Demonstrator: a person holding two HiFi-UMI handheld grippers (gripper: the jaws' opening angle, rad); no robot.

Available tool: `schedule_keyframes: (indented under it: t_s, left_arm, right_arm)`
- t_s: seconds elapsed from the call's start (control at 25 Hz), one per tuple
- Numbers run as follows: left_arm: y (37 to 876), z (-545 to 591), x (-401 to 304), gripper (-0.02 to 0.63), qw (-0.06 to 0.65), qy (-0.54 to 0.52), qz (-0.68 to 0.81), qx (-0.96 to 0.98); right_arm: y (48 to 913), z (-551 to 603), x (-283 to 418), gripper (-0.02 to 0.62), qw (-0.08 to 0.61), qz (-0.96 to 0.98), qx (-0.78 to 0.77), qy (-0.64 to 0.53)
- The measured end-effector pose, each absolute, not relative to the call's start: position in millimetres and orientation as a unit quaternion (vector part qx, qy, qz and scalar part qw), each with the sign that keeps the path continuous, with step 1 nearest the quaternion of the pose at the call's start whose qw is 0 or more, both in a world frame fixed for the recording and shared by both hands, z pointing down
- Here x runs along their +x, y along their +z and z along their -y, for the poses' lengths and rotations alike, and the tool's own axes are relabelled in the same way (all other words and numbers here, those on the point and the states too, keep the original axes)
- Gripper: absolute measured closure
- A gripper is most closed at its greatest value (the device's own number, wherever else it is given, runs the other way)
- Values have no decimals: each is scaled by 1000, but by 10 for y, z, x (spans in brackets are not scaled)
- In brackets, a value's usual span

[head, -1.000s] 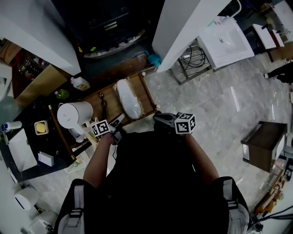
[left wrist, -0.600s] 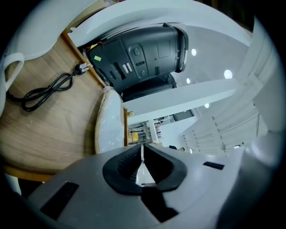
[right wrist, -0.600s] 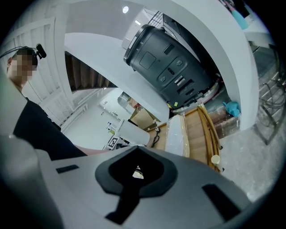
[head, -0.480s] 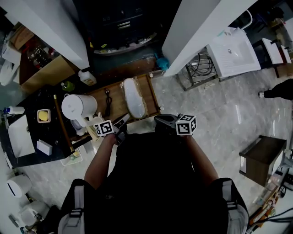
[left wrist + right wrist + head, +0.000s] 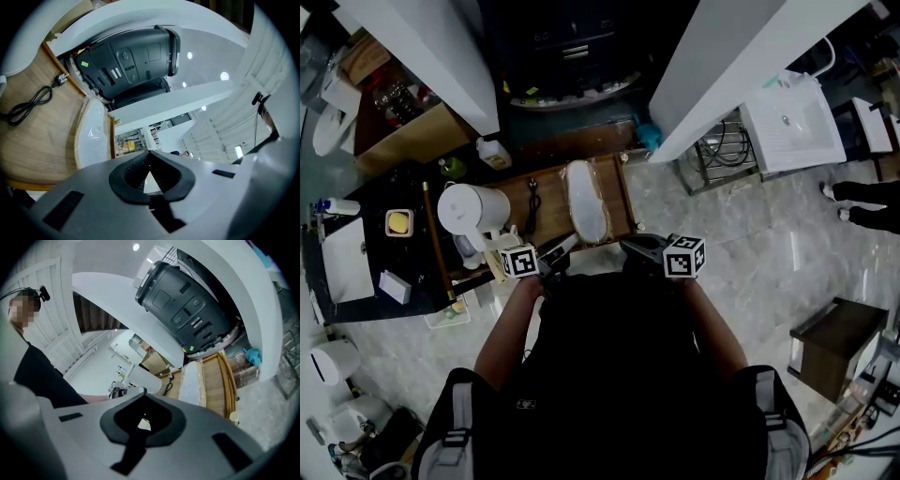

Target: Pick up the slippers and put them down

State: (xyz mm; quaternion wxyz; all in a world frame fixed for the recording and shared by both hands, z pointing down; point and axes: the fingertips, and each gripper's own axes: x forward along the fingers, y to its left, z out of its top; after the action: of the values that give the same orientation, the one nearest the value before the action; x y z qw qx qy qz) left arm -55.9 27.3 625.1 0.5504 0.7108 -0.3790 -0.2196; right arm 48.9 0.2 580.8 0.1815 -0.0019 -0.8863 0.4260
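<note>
A long white bundle in clear plastic (image 5: 586, 202) lies on a low wooden tray table (image 5: 625, 192); whether it is the slippers I cannot tell. It also shows in the left gripper view, bundle (image 5: 91, 136), and in the right gripper view, bundle (image 5: 191, 383). My left gripper (image 5: 565, 246) hovers at the tray's near edge, just short of the bundle. Its jaws have just been closing and now stand shut with nothing between them, left gripper (image 5: 149, 176). My right gripper (image 5: 630, 247) hangs beside it, near the tray's right corner, shut and empty, right gripper (image 5: 143, 423).
A black cable (image 5: 532, 199) lies on the tray left of the bundle, and a white kettle (image 5: 473, 208) stands further left. A large dark machine (image 5: 136, 56) sits behind under a white counter. A white sink (image 5: 792, 122) and dark side table (image 5: 830, 342) stand right.
The left gripper's marker cube has shifted a little right, closer to the tray's near edge. The head view has swung, so the tray sits further right. The right gripper has hardly moved.
</note>
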Motion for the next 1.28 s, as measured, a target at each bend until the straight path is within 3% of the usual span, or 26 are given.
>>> schedule_keyframes:
  t_s: [1.28]
  left_arm:
    - [5922, -280, -678, 594, 510, -216, 387, 737]
  right_arm:
    - [5822, 133, 4, 589, 196, 890, -69, 406]
